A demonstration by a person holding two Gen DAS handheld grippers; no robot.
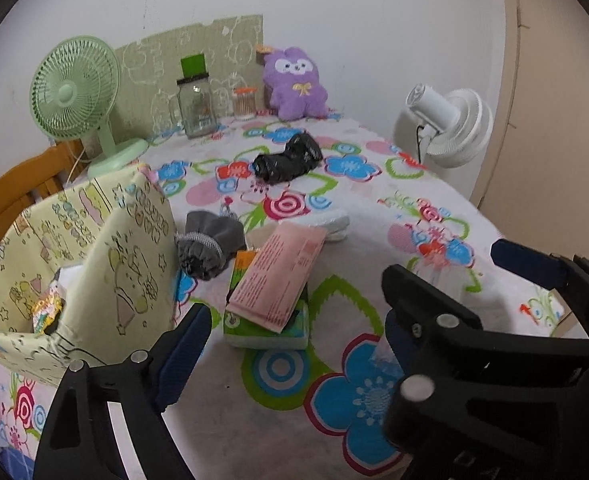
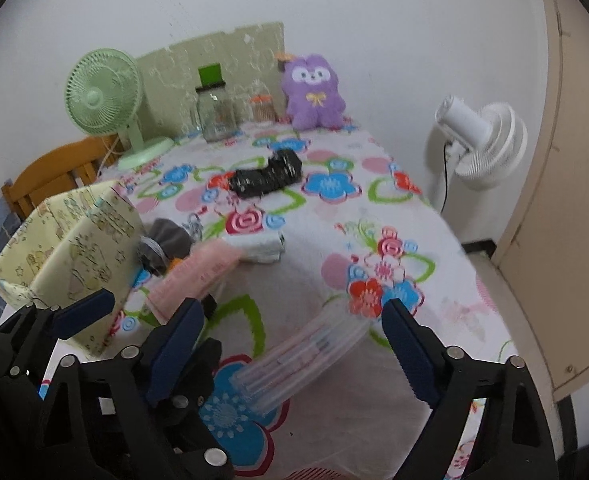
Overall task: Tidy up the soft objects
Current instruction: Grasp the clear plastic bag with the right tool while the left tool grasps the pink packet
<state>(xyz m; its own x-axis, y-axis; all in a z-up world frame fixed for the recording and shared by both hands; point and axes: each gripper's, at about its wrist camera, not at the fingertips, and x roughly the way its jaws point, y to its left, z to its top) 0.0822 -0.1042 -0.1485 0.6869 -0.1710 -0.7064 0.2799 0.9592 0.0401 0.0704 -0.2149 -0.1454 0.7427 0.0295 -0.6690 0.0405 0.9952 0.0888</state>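
Fabric bin holds a small printed packet.

Right tongs stand wide open above a clear plastic packet on the floral-clothed desk. Left tongs sit beside the yellow fabric bin.

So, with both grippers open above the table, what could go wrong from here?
1. The pink packet lies tilted on the green tissue pack; a pinch at one edge might slide it off.
2. The clear plastic sleeve is between the right gripper's jaws, thin and flat on the cloth, so the jaws may catch the tablecloth too.
3. The fabric bin stands close to the left gripper and looks easy to knock over.
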